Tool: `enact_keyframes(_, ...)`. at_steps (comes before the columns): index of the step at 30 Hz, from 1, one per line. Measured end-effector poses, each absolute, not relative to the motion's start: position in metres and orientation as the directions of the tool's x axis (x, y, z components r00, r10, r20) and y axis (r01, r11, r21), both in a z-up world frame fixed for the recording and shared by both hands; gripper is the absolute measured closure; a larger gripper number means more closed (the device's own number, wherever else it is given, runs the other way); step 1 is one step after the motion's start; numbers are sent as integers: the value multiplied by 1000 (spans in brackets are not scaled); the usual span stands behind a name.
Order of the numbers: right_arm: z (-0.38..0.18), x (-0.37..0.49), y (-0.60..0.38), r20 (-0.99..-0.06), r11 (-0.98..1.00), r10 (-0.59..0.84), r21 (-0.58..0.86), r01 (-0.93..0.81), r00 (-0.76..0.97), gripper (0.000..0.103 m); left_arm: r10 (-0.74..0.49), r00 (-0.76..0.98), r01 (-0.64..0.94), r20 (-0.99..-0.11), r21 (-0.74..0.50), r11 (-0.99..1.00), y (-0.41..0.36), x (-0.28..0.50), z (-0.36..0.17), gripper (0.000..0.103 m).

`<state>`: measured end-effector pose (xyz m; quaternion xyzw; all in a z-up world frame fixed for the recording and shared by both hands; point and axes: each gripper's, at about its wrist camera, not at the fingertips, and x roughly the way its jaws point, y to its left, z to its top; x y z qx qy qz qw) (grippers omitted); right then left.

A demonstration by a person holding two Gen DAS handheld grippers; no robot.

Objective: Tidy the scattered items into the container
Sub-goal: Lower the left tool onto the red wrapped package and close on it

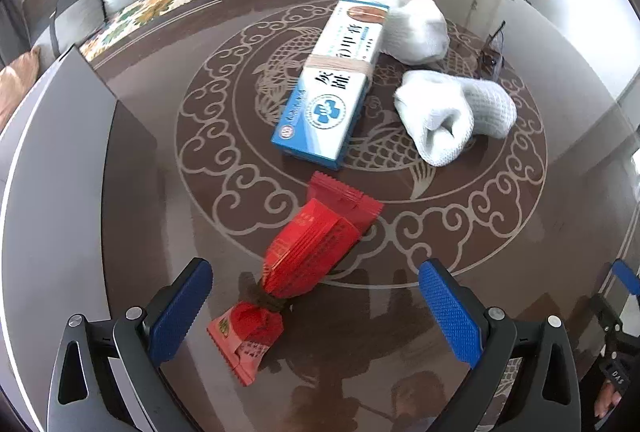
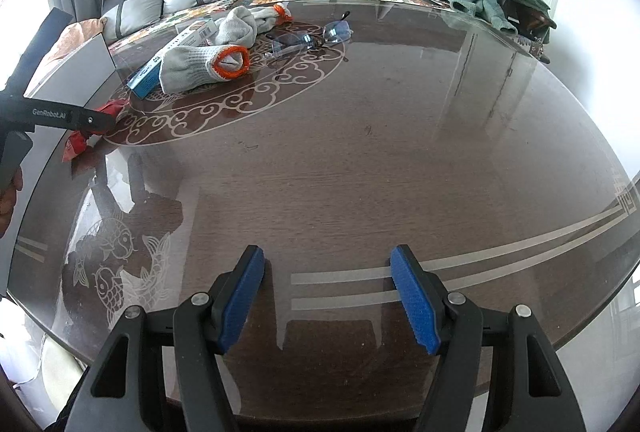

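The glass-topped table (image 2: 360, 152) carries the scatter: a blue-and-white box (image 1: 332, 84), 2 white knit gloves (image 1: 452, 112), safety glasses (image 2: 312, 36), and nearest, a red snack packet (image 1: 304, 252). A grey container wall (image 1: 60, 152) stands at the table's left. The packet lies between the left gripper's (image 1: 316, 304) spread fingers, its long axis running away from them and tilted right. The right gripper (image 2: 328, 296), also spread, hangs over bare glass, well apart.

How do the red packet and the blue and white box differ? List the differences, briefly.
The red packet is soft, crinkled wrapping tied near one end; the blue and white box is stiff, flat cardboard with a band around its middle. The packet lies between the open left gripper's fingers; the box lies farther off, by the white gloves. The box looks larger. Both rest on the table.
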<state>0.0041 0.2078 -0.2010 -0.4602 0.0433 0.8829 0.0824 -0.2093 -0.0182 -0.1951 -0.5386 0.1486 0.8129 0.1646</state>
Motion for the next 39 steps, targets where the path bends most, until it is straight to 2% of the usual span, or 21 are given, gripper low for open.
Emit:
enact_keyframes(20,-202,4,207,-818,-982,108,0,-187,-565,35,111,-328,-431,-938,44,-901,-10,-209,-214,0)
enact_keyframes(26,-202,3,207,-817,-982,109,-1,-188,-566,35,209,-309,-431,-928,-59,-900,-16,-210,-209,0)
enact_keyframes(30,-202,2,208,-817,-982,109,-1,-188,-566,35,222,-283,-454,-933,-73,-888,-16,-213,-209,0)
enact_keyframes(32,-202,2,208,-817,-982,109,-1,-188,-566,35,215,-283,-451,-935,-68,-890,-16,-213,-210,8)
enact_keyframes(34,-202,3,208,-817,-982,109,-2,-187,-567,35,206,-293,-438,-934,-60,-897,-17,-210,-208,26)
enact_keyframes(38,-201,4,209,-817,-983,105,2,-185,-568,35,215,-289,-383,-933,-93,-919,-23,-201,-201,48)
enact_keyframes(39,-201,4,209,-817,-983,103,4,-184,-567,35,216,-287,-361,-933,-104,-927,-25,-198,-200,59)
